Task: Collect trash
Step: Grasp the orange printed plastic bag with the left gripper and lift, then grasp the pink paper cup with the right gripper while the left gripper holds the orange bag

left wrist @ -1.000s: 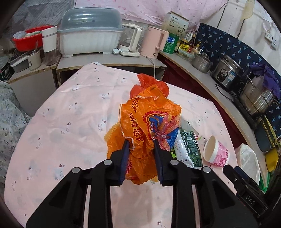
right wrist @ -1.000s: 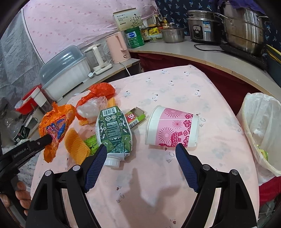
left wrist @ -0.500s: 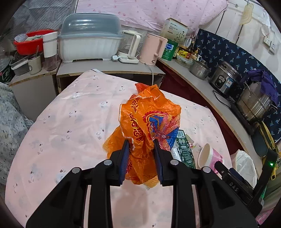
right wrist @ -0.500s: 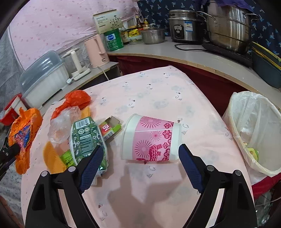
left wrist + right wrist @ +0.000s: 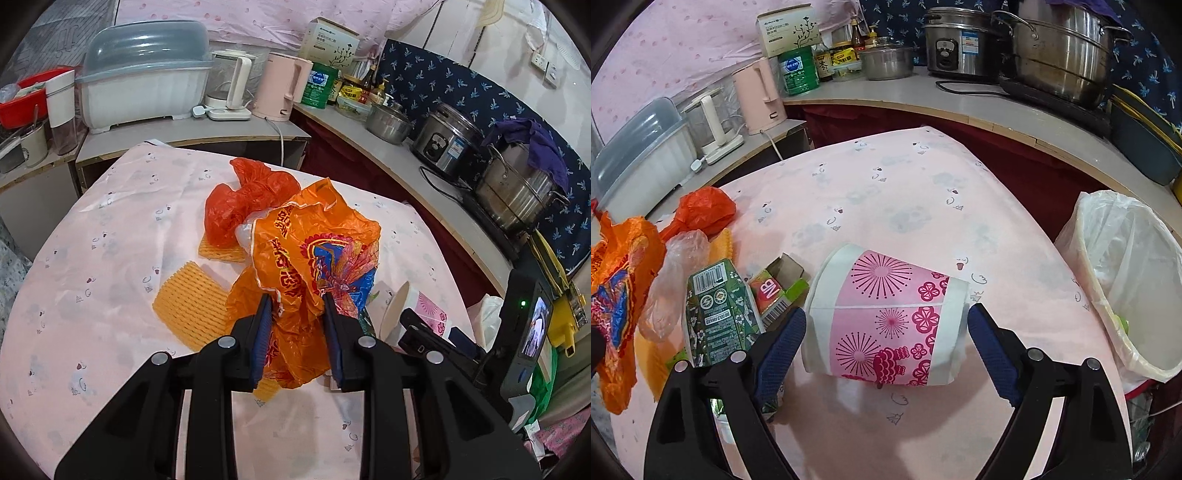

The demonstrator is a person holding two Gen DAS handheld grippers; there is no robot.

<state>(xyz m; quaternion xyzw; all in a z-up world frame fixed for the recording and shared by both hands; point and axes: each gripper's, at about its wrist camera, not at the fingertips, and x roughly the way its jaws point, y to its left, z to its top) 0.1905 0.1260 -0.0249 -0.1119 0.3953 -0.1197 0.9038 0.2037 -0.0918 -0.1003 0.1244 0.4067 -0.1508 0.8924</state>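
ok, left gripper (image 5: 297, 325) is clamped on the orange printed bag (image 5: 314, 258), blue pads pressing the crumpled plastic from both sides, bag bunched up above the fingers and off the table (image 5: 110, 229). right gripper (image 5: 886, 347) is wide apart, jaws have just been opening; the pink paper cup (image 5: 886, 317) lies on its side between the pads, mouth toward the left finger, base toward the right one. small gap visible on both sides, so the pads are not pressing it.

rest of the trash sits on the pink tablecloth left of the cup in the right wrist view: green carton (image 5: 716, 314) lying flat, small torn box (image 5: 775, 288) between carton and cup, clear plastic bag (image 5: 672, 273), red-orange bag (image 5: 701, 210) further back. left wrist view also shows two yellow foam nets (image 5: 188, 306) on the cloth, one by the held bag, one under the red-orange bag.

lined bin (image 5: 1126, 280) stands off the table's right edge, white liner folded over the rim, some scraps inside. counter behind carries a pink kettle (image 5: 761, 99), rice cooker (image 5: 960, 44) and a big steel pot (image 5: 1067, 51).
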